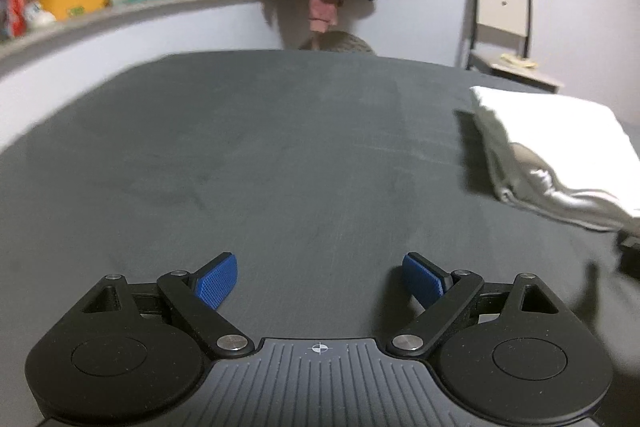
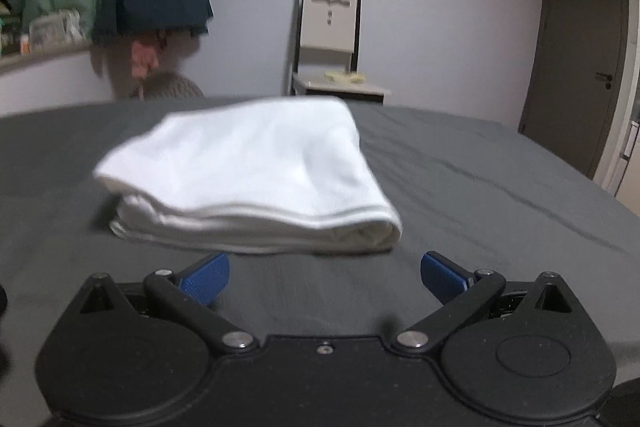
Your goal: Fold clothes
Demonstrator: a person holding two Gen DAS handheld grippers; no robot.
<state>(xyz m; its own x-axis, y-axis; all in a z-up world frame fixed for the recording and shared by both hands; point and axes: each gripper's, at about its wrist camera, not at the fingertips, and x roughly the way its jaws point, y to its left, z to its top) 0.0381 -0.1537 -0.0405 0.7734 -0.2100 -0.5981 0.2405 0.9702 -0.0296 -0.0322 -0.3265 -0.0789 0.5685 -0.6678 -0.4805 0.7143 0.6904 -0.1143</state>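
Bed sheet (image 2: 480, 187): dark grey, drawn fairly flat across the whole work surface; a few shallow creases ran toward the right side in the right wrist view.
Folded white garment (image 2: 256, 179): lay on the sheet in a squat stack of several layers, the rounded fold edges turned toward the right gripper. Which kind of garment it was could not be told.
Handling, judged: soft, light and limp knit cloth; likely to sag and slide open layer by layer if lifted by one corner. Not fragile, not slippery.
Where to take hold, judged: at the thick near edge, pinching all layers together, or at the two near corners, one gripper to each.
Left gripper (image 1: 320, 279): blue pads spread wide, nothing between them, over bare sheet.
Garment relative to left gripper: off to the right and farther out (image 1: 560, 147), well apart from the pads.
Right gripper (image 2: 324, 277): blue pads spread wide, nothing held.
Garment relative to right gripper: directly ahead, its near edge just beyond the fingertips; whether the left pad touched it could not be told.
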